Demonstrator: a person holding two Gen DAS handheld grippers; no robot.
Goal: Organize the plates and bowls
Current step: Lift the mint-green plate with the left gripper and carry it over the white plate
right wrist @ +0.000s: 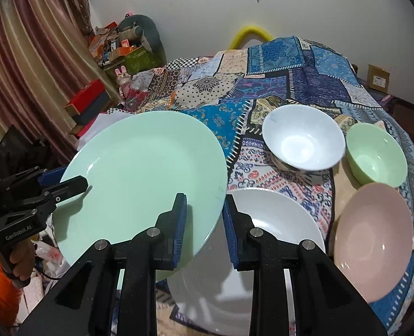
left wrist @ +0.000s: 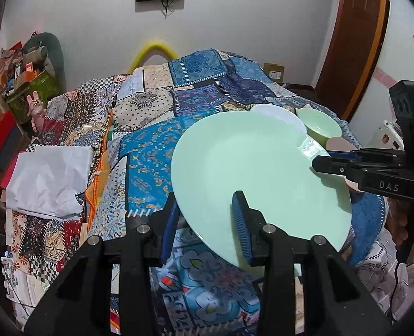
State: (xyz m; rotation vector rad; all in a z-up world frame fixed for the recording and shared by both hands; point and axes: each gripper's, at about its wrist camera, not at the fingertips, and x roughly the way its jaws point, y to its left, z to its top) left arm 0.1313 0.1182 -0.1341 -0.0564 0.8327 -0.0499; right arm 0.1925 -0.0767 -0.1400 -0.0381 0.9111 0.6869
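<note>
- The mint-green plate (right wrist: 142, 179) is broad, round, smooth and glossy, with a shallow well and a wide flat rim; it is held tilted in the air over the near left part of the table, its right edge overlapping the white plate (right wrist: 265, 224) lying below it
- The white plate is glazed and flat on the cloth; to its right lies a matte pink plate (right wrist: 375, 240) at the near right edge
- Farther back stand a white bowl (right wrist: 303, 137) with a deep rounded wall and, just right of it, a smaller pale green bowl (right wrist: 376, 154); the two look close, contact unclear
- The table is draped with a patchwork cloth (right wrist: 277, 84) of blue, cream and chequered printed squares, soft and wrinkled
- The left gripper (left wrist: 207, 224), black with ribbed blue pads, reaches forward and grasps the green plate's near left rim, one finger above the face and the other under the edge
- The right gripper (right wrist: 204, 224) points forward with its jaws straddling the plate's near right rim: the left finger rests over the face, the right finger beside the edge; whether it pinches cannot be told
- White crumpled fabric (left wrist: 50, 179) lies at the far left
</note>
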